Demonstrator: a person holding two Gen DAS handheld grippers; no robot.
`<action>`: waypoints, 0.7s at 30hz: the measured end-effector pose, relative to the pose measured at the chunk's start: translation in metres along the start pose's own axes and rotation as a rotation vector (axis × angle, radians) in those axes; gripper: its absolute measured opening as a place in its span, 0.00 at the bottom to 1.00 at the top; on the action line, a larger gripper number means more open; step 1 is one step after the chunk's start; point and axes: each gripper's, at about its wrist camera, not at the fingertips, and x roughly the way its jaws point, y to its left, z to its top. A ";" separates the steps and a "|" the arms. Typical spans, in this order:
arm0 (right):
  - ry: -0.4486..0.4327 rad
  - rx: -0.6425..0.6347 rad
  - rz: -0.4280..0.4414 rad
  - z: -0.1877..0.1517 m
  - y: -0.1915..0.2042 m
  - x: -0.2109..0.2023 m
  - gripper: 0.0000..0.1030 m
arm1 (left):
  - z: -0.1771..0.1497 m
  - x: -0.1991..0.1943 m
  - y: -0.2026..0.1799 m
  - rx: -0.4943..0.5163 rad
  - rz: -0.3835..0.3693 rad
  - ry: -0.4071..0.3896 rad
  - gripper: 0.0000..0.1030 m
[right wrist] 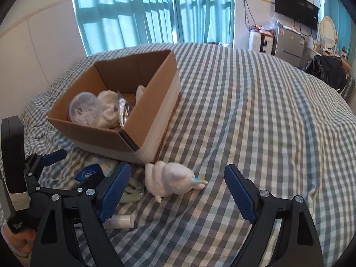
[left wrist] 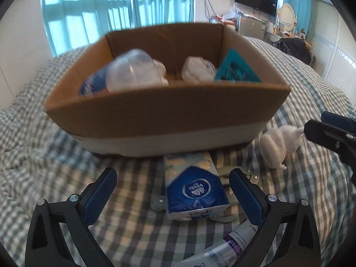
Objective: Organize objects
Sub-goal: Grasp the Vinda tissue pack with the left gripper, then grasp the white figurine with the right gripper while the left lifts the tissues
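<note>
The blue-and-white tissue pack point(left wrist: 195, 191) lies just before the brown cardboard box point(left wrist: 164, 115) — long axis toward it, between the wide-open left gripper point(left wrist: 172, 191) pads; the right gripper point(right wrist: 178, 191), also wide, faces the white plush toy point(right wrist: 171, 181).

Tube point(left wrist: 231, 244) cut off below; box point(left wrist: 169, 111) contents blurred

The left black plastic two-finger gripper point(left wrist: 172, 197) has ribbed blue rubber pads point(left wrist: 245, 197) and silver screws at the pivots. The right black plastic gripper point(right wrist: 176, 191) matches it. A pinkish patch at the right view's lower left is possibly the person's bare hand point(right wrist: 19, 242).
</note>
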 end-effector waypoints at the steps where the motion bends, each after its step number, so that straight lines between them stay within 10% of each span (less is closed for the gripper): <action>1: 0.010 -0.005 -0.001 -0.002 0.001 0.004 0.84 | -0.002 0.003 0.000 -0.003 -0.009 0.004 1.00; 5: 0.035 -0.020 -0.014 -0.008 0.007 0.013 0.84 | -0.009 0.012 -0.005 0.018 -0.013 0.030 0.96; 11: 0.054 -0.046 -0.033 -0.012 0.016 0.025 0.84 | -0.016 0.012 -0.003 0.031 -0.060 0.056 0.53; 21: 0.067 -0.079 -0.084 -0.013 0.026 0.046 0.84 | -0.026 -0.010 0.010 0.025 -0.063 0.041 0.52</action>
